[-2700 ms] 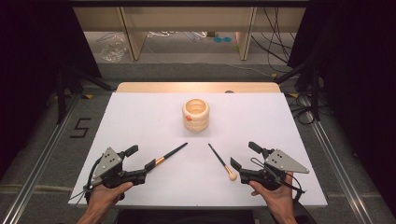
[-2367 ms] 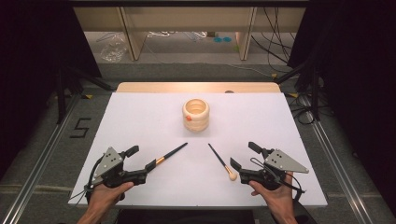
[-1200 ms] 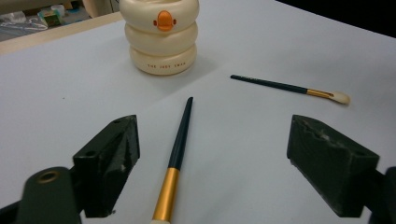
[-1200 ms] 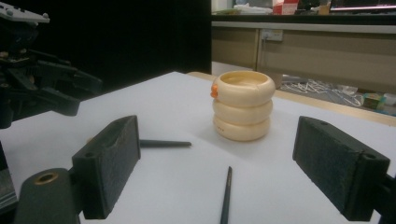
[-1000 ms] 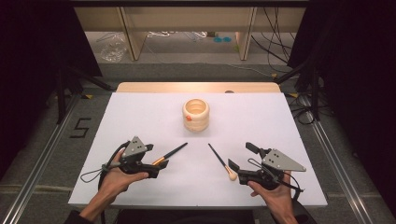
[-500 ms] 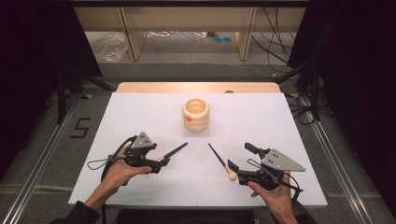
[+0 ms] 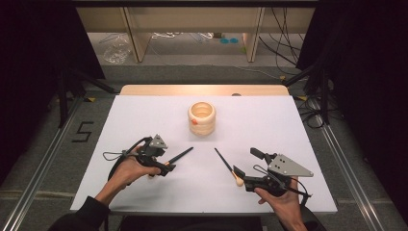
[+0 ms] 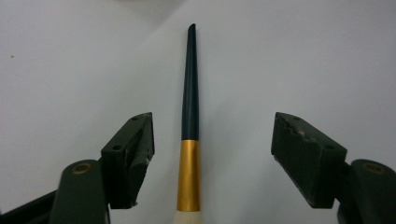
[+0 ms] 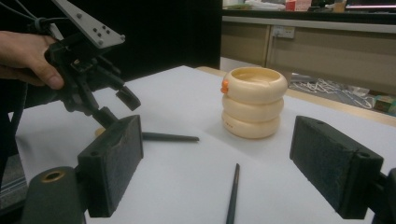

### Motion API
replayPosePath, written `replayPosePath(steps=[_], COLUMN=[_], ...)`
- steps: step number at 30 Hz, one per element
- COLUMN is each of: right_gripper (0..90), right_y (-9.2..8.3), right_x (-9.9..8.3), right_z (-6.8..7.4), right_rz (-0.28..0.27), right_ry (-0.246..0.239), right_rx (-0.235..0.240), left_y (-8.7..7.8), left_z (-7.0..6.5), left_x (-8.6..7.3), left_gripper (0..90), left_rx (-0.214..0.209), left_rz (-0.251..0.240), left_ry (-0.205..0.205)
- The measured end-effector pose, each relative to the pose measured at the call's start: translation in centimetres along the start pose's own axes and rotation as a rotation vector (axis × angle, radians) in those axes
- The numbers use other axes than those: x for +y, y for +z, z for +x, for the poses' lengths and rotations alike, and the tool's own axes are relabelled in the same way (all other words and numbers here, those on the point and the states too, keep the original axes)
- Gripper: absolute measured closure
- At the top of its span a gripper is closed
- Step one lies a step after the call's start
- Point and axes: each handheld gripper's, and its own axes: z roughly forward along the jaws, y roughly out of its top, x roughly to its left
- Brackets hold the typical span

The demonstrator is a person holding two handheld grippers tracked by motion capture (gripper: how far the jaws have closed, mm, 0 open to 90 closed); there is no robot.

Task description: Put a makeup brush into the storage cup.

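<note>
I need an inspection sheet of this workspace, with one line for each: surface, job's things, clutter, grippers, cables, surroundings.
Surface: white table, wooden strip along its far edge.
Job's things: left brush with gold ferrule; right brush with wooden end; cream ringed holder upright behind them.
Clutter: nothing seen.
Grippers: left gripper open, jaws just closing, astride the left brush without touching it; right gripper open, nothing held.
Cables: black cable loops from the left gripper.
Surroundings: dark curtains, wooden shelving, floor cables behind.
</note>
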Motion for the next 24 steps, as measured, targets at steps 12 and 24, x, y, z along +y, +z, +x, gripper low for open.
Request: replayPosePath(steps=[12, 24], right_gripper=[18.9, 19.3], right_y=[0.1, 0.1], right_x=[0.0, 0.0], right_z=[0.1, 0.2], right_rz=[0.006, 0.01], right_ry=[0.001, -0.001], right_rx=[0.013, 0.029], left_y=[1.1, 2.2], left_z=[0.5, 1.4], left_x=[1.1, 1.5], left_gripper=[44.6, 52.9], left_rx=[-0.008, -0.035], left_rz=[0.086, 0.195], left_ry=[0.028, 0.038])
